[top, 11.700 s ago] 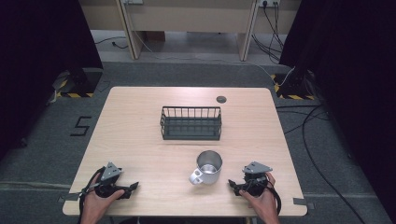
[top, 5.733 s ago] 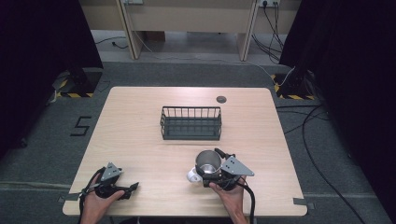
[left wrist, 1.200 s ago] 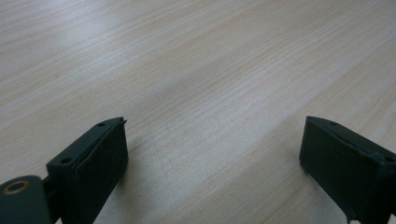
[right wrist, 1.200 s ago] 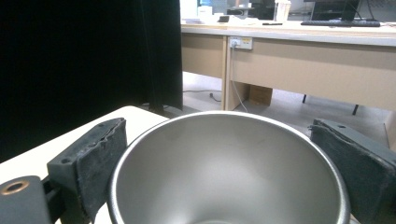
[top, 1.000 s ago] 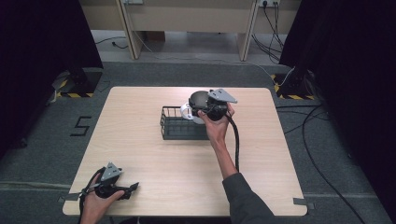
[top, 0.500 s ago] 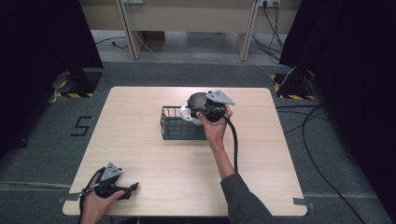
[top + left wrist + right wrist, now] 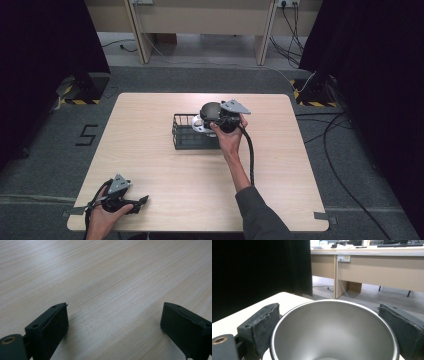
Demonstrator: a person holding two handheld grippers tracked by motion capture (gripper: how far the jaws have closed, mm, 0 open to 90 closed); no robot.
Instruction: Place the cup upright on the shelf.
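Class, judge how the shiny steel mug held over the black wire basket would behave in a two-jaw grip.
The shiny steel mug probably stays stiff. Its smooth, flaring wall may slip between the right gripper pads. It looks empty, so likely light.

A lab or office recording room was indicated. A plain wooden table (image 7: 200, 165) was ringed by black curtains (image 7: 45, 65). Beyond the table, long desks (image 7: 372, 267) with wall sockets (image 7: 344, 258) were seen. Right of the table, cables (image 7: 345, 150) were trailed over grey carpet, and hazard-striped tape (image 7: 77, 101) was laid left of it.
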